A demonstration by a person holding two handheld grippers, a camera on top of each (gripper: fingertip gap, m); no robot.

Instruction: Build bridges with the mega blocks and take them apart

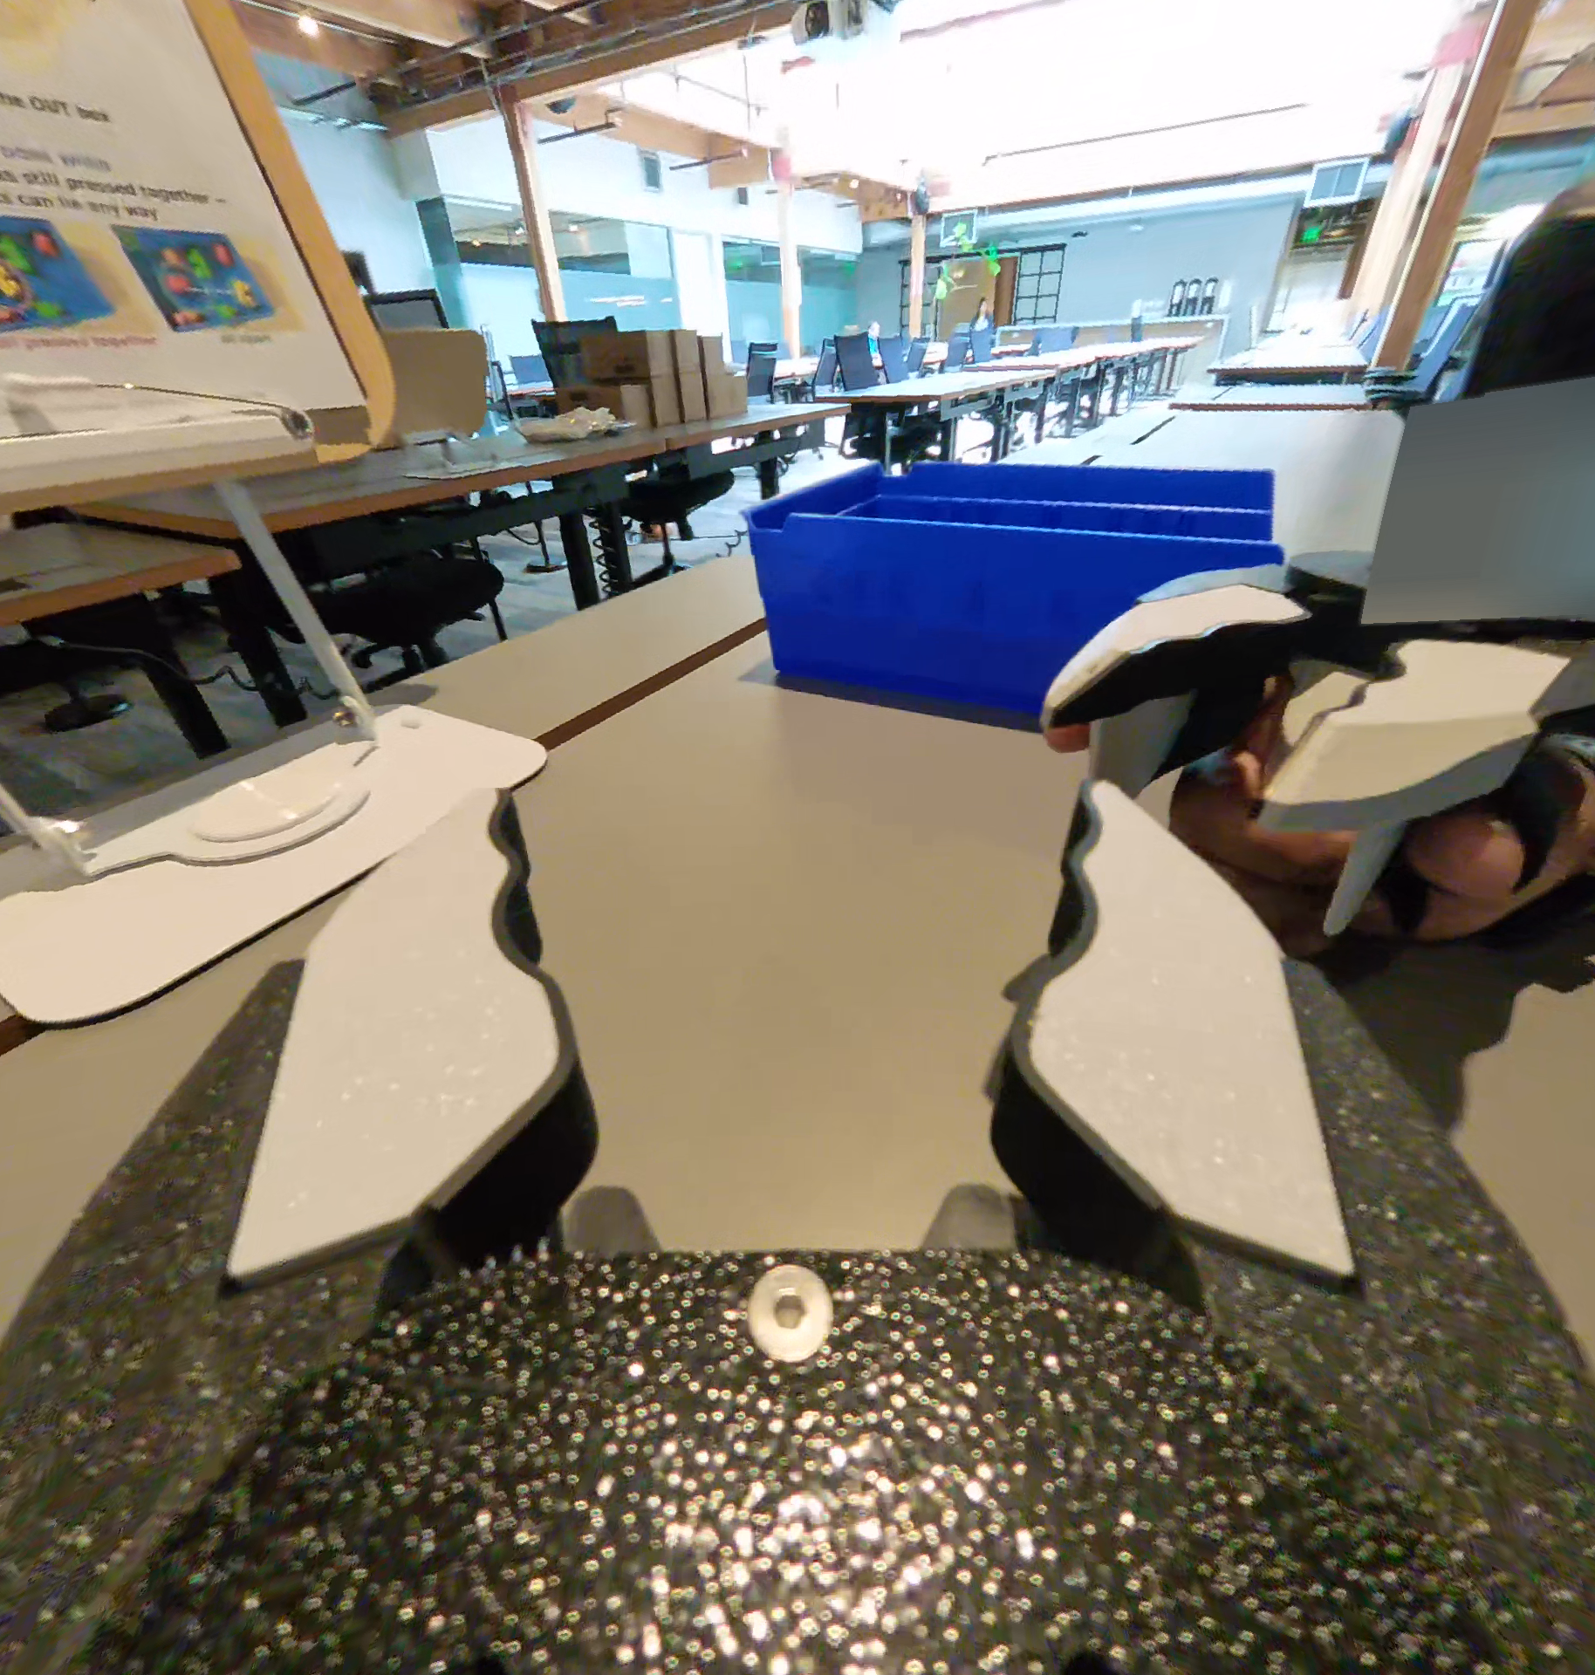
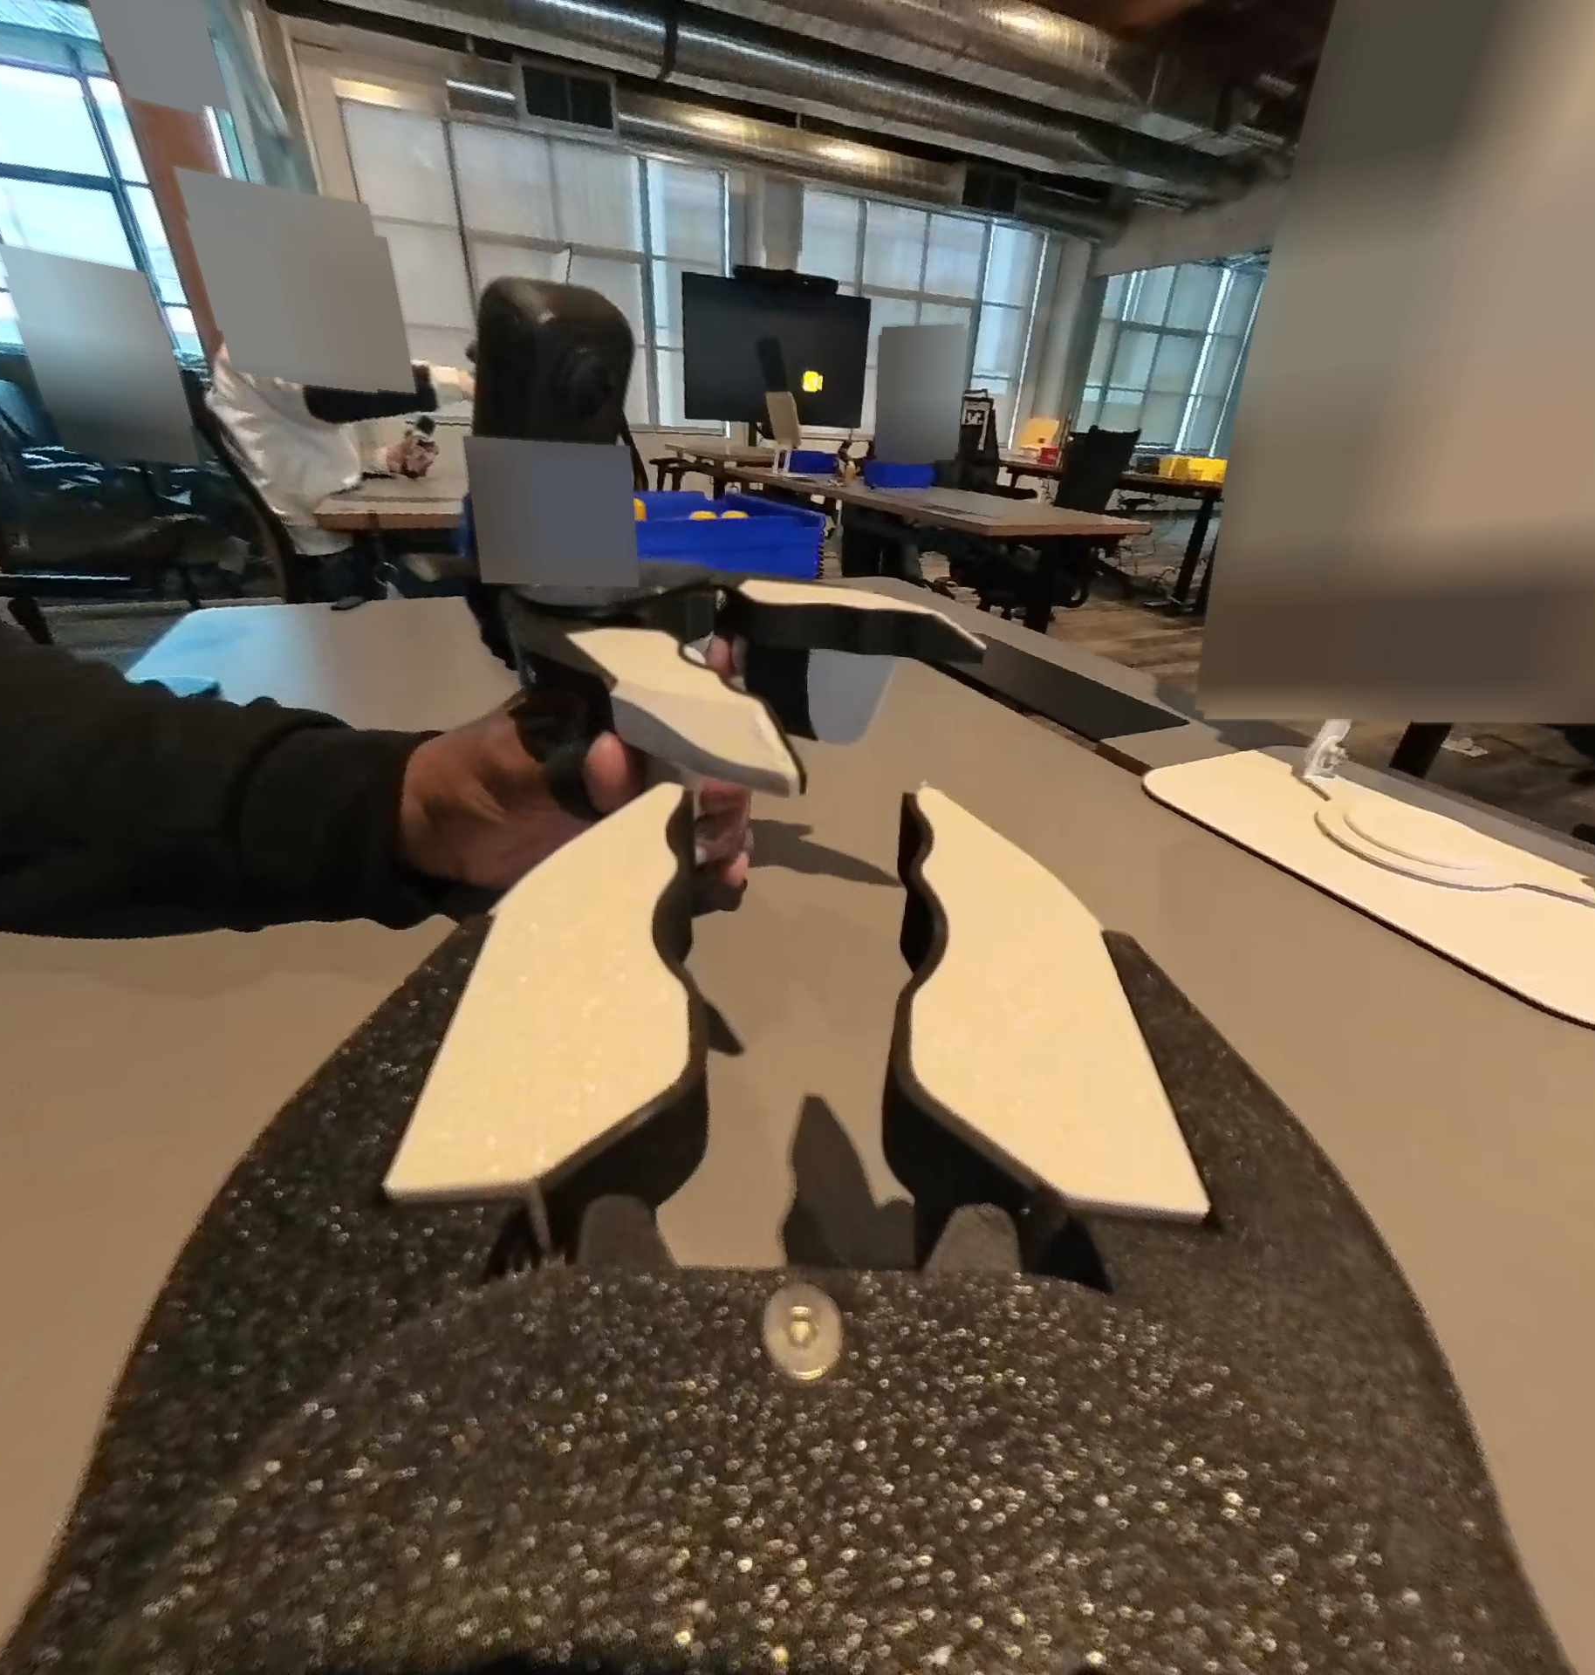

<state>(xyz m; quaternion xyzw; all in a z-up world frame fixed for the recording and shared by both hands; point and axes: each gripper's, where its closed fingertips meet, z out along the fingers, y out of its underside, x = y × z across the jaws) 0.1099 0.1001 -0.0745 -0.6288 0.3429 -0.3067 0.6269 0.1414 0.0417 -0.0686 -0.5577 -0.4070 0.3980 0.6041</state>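
Left wrist view: left gripper (image 1: 798,807), jaws spread and empty, faces the blue plastic bin (image 1: 957,580) ahead across the grey worktop (image 1: 776,906); right gripper (image 2: 798,798), jaws likewise spread, holds nothing; no blocks visible.

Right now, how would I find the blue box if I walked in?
Start at the long grey tabletop in front of the two grippers. Look to its far edge, beyond the left gripper with its open fingers. There sits the blue rectangular plastic bin, the only bright blue thing on this table, beside a white flat stand base.
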